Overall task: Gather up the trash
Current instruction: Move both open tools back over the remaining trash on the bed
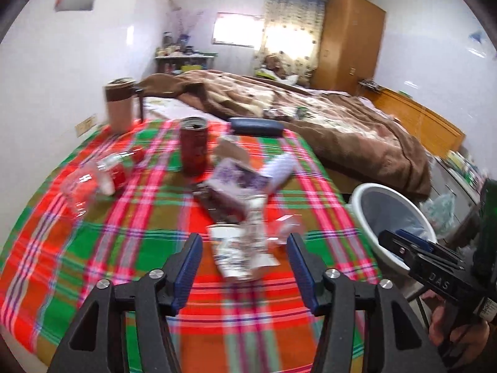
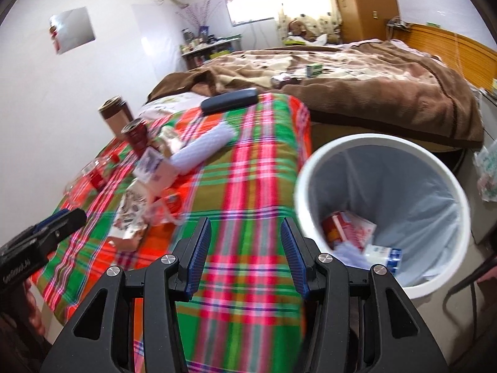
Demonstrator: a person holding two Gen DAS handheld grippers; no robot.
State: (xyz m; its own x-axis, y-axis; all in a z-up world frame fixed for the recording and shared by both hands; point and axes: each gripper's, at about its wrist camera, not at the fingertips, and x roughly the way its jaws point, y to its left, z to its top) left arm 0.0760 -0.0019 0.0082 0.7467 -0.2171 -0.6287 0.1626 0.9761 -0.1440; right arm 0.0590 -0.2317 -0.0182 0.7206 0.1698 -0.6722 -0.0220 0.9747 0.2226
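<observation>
A: Start at the far left. What lies ahead of the left tongs [image 1: 243, 265]?

B: Ahead and to their left, a clear crushed plastic bottle with a red label [image 1: 93, 180] lies on its side on the plaid-covered surface [image 1: 77, 264]. It looks light, springy and slippery, so I'd take it at the neck. Further ahead stands a dark red open drinks can [image 1: 193, 146]: stiff, light if empty, best pinched across its body and kept upright in case dregs remain.

A: And right in front?

B: A crumpled printed paper cup [image 1: 231, 255] lies just beyond the left tongs' tips, between the lines of the two fingers, with a purple-and-white carton [image 1: 236, 183] past it. The cup is soft and will flatten; a pinch across its middle should do. The left tongs are released, nothing in them.

A: The right side?

B: The right tongs [image 2: 245, 259] are released too, empty, above the cloth. Just to their right stands a round white lined bin [image 2: 459, 186], already holding a red-and-white box [image 2: 348, 230] and a small white bottle [image 2: 383, 253].
</observation>
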